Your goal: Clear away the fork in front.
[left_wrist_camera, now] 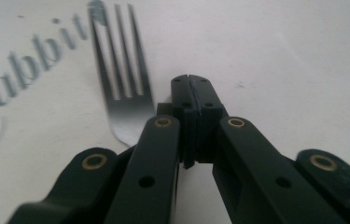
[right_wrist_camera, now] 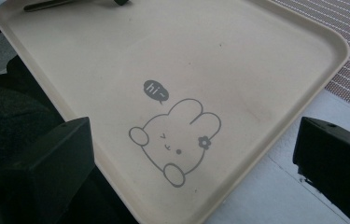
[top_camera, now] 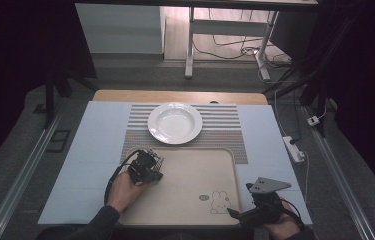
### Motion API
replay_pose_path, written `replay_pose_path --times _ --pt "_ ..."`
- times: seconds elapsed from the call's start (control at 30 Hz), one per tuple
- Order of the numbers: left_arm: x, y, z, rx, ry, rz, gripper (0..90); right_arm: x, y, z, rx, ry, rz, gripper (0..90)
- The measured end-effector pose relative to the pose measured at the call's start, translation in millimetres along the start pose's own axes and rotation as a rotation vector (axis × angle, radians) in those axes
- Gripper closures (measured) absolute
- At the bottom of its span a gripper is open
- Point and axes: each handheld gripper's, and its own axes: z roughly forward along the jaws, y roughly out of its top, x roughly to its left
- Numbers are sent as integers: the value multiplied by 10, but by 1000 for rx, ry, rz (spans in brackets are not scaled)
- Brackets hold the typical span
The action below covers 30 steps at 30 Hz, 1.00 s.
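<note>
Fork, a shiny steel one (left_wrist_camera: 121, 88), lay flat on the beige plastic tray with the rabbit drawing (top_camera: 190, 175), its tines just beside the closed, empty jaws of the left gripper (top_camera: 156, 161). Nearer the person, the right gripper (top_camera: 231, 213) hovered at the tray's front right corner with its jaws wide apart, holding nothing. Beyond the tray, a white round ceramic plate (top_camera: 175, 123) sat on the striped woven placemat (top_camera: 225, 125).
</note>
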Motion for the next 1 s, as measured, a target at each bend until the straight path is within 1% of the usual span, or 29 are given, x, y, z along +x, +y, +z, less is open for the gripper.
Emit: replay_pose_path --times 0.1,0.23,0.37,0.53,0.63,0.67,0.73,0.83,0.87,0.93,1.0 --pt "93 -23 -25 -7 0 -41 893 -1 0 1 -1 3 1 0" --pt "214 -61 -76 -9 29 -84 894 1 0 2 -1 2 0 0" --pt "331 -106 -126 -10 46 -125 893 0 0 1 0 5 1 0" --pt "437 -156 -186 -3 75 -168 893 -1 -1 -1 1 7 3 0" --pt "490 -187 -208 -11 74 -195 893 0 -1 -2 1 9 2 0" --pt "496 -192 -211 -13 73 -199 893 -1 -1 -2 2 9 3 0" --pt "490 -192 -211 -15 73 -188 885 -1 -1 -3 1 10 3 0" --pt "439 -186 -253 -21 92 -154 801 2 -1 -12 -1 6 1 0" --pt "420 -188 -291 -33 85 -147 778 1 -3 -15 -4 3 0 0" --pt "372 -209 -404 -83 60 -127 715 -4 -9 -32 -9 -1 3 0" --pt "308 -244 -546 -129 38 -97 641 -9 -13 -47 -13 -5 7 0"
